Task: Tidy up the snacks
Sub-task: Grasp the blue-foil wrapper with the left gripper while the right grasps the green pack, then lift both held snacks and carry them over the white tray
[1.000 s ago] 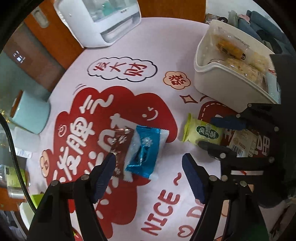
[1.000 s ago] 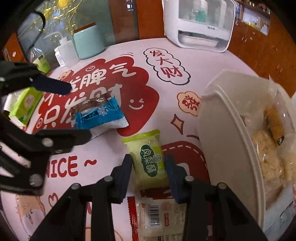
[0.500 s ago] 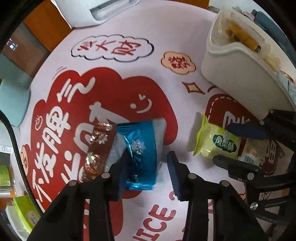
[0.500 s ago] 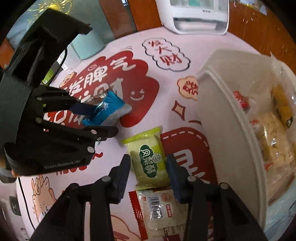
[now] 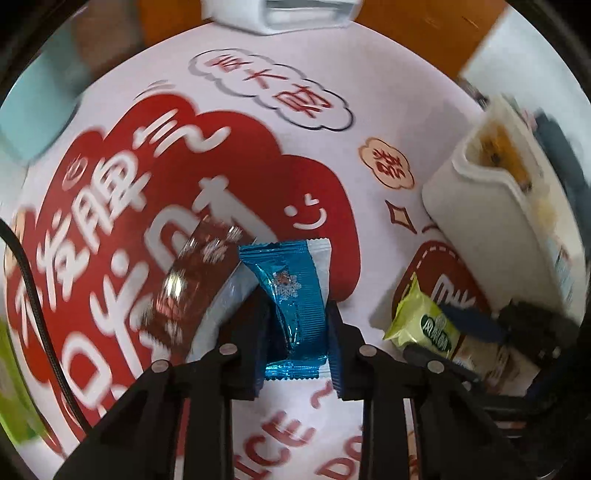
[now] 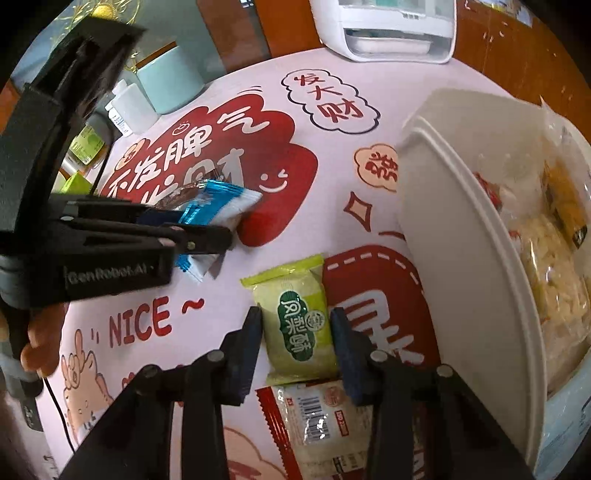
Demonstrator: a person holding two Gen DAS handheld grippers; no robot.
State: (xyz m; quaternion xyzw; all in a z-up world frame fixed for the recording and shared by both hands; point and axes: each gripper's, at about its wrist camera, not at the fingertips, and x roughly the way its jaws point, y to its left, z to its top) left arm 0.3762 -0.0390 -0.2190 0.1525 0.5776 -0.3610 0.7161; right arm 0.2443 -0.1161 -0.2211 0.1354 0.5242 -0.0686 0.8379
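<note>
While the left gripper (image 5: 295, 328) points steeply down at the worktop (image 5: 369, 92), its jaws are closed on the blue pack (image 5: 291, 295), pads pressing both long sides; pack creased between them. Brown pack (image 5: 192, 288) lies touching the blue one's left side, blurred. Bin (image 5: 476, 236), white, stands upper right w/ snacks inside. Green pack (image 5: 424, 325) sits lower right, between the right gripper's dark fingers (image 5: 469, 321). White appliance (image 5: 280, 14) at top edge; black cable (image 5: 33, 295) along left edge.

Right wrist view: right gripper (image 6: 295, 339) straddles the green pack (image 6: 299, 317); jaws partly open and closing, pack between them, the pad on the right at its edge, the one on the left just clear, so not yet gripped. Red-edged pack (image 6: 317, 428) lies under the green one's near end, barcode up. Left gripper (image 6: 207, 225) enters from left, clamped on the blue pack (image 6: 218, 203); a person's fingers (image 6: 40, 343) show below its body. Bin (image 6: 454, 229) fills the right side, holding clear-wrapped pale snacks. Teal cup (image 6: 170, 81) and white bottle (image 6: 129, 107) stand at the worktop's far left; appliance (image 6: 384, 29) at far edge.
</note>
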